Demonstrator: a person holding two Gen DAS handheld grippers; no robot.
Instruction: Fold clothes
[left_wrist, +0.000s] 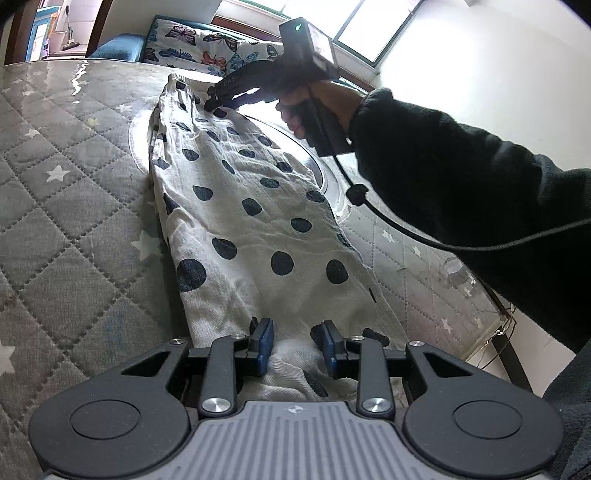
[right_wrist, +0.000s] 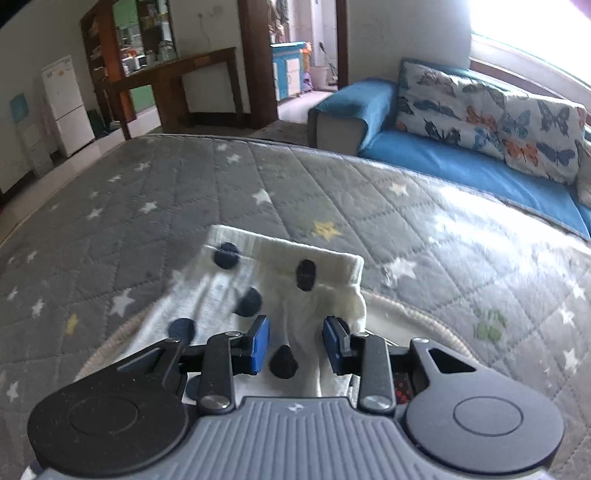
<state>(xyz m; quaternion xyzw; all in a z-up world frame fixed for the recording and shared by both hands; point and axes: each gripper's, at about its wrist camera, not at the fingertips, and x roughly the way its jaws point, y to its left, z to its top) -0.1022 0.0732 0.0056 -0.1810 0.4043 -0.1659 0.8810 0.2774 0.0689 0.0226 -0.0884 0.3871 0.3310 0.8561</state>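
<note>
Trousers (left_wrist: 255, 236) lengthwise between claws, waistband (right_wrist: 288, 254) seemingly far

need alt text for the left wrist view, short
A white garment with dark polka dots lies stretched along a grey quilted, star-printed surface. The left gripper sits open over its near end, and the right gripper, held in a hand, touches the far end. Butterfly-print cushions sit behind.

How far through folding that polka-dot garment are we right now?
Done: the white garment with dark polka dots lies as a long narrow strip on the grey star-quilted surface, so a lengthwise fold looks finished. In hand: the left gripper straddles the near end and the right gripper sits at the far ribbed end, fingers open on both. Left: closing, then folding end to end.
</note>
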